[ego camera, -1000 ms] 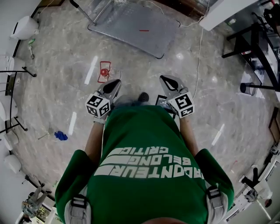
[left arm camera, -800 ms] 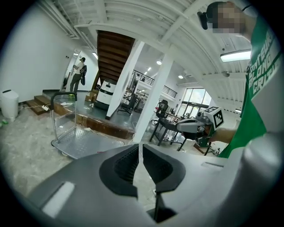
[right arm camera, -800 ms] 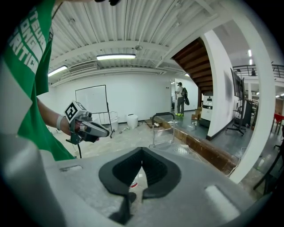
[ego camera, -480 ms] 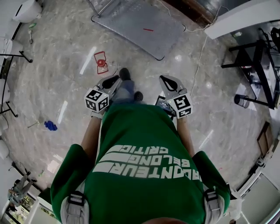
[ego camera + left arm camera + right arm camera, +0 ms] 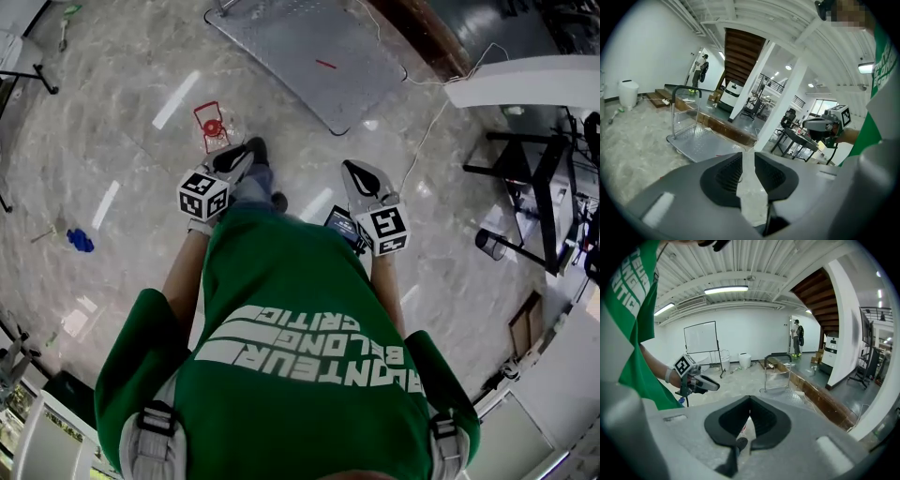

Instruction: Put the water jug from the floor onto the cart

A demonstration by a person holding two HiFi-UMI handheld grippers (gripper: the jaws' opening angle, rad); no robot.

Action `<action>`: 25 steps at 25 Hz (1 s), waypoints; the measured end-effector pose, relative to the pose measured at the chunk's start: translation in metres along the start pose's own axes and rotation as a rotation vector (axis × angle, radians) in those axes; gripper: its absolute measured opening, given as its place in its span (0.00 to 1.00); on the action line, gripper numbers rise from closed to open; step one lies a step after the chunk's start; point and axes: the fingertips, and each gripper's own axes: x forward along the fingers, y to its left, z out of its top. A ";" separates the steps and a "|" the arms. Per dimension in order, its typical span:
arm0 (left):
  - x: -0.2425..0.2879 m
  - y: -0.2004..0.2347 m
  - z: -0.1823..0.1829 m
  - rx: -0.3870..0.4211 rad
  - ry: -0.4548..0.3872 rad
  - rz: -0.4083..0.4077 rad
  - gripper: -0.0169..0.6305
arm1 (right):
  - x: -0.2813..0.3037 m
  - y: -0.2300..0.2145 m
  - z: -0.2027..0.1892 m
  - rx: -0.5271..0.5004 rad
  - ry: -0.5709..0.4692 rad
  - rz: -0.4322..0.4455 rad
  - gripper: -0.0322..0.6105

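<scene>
Against the earlier frames, the marbled floor (image 5: 122, 216) is shifted in the head view. The flat metal cart (image 5: 309, 56) is kept at the upper edge of the frame. A small blue thing (image 5: 80, 241) is now found higher and further to the left than before. The person's green shirt (image 5: 300, 347) fills the lower half, as it did earlier.

The left gripper (image 5: 242, 157) is held left of centre and the right gripper (image 5: 356, 172) right of centre, both pointed towards the top of the frame. The jaws of the left gripper have just been opening. A narrow gap is seen between them in the left gripper view, and only floor is seen through it, so nothing is held. The jaws of the right gripper are closed tip to tip, and nothing is gripped.

The water jug (image 5: 213, 127) is seen from above only as a small red frame with a red round top. It stands on the floor in the upper left part of the frame, a little higher than before. It is near the tip of the left gripper, above and to the left of it, and is not touched. It is well apart from the right gripper, and below and to the left of the cart.
</scene>
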 end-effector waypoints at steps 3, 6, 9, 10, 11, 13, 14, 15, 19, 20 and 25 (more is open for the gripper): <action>0.009 0.038 -0.001 -0.016 -0.006 0.089 0.16 | 0.025 -0.011 0.015 -0.037 0.014 0.035 0.04; 0.015 0.079 -0.010 -0.039 0.009 0.175 0.18 | 0.054 -0.019 0.030 -0.067 0.019 0.074 0.04; 0.018 0.120 -0.019 -0.069 0.046 0.252 0.25 | 0.084 -0.028 0.049 -0.089 0.009 0.118 0.04; 0.019 0.132 -0.023 -0.083 0.058 0.274 0.27 | 0.093 -0.031 0.053 -0.098 0.011 0.132 0.04; 0.019 0.143 -0.027 -0.096 0.066 0.293 0.28 | 0.103 -0.032 0.056 -0.110 0.017 0.145 0.04; 0.020 0.165 -0.033 -0.111 0.072 0.324 0.27 | 0.122 -0.031 0.065 -0.149 0.033 0.174 0.04; 0.021 0.175 -0.036 -0.112 0.072 0.336 0.27 | 0.132 -0.027 0.070 -0.171 0.039 0.191 0.04; 0.022 0.185 -0.039 -0.113 0.075 0.346 0.27 | 0.141 -0.024 0.075 -0.189 0.042 0.209 0.04; 0.036 0.215 -0.059 -0.131 0.114 0.371 0.29 | 0.179 -0.015 0.088 -0.230 0.037 0.287 0.04; 0.040 0.220 -0.065 -0.134 0.124 0.377 0.29 | 0.189 -0.013 0.088 -0.251 0.041 0.310 0.04; 0.056 0.241 -0.093 -0.127 0.171 0.403 0.30 | 0.243 0.005 0.075 -0.354 0.063 0.461 0.04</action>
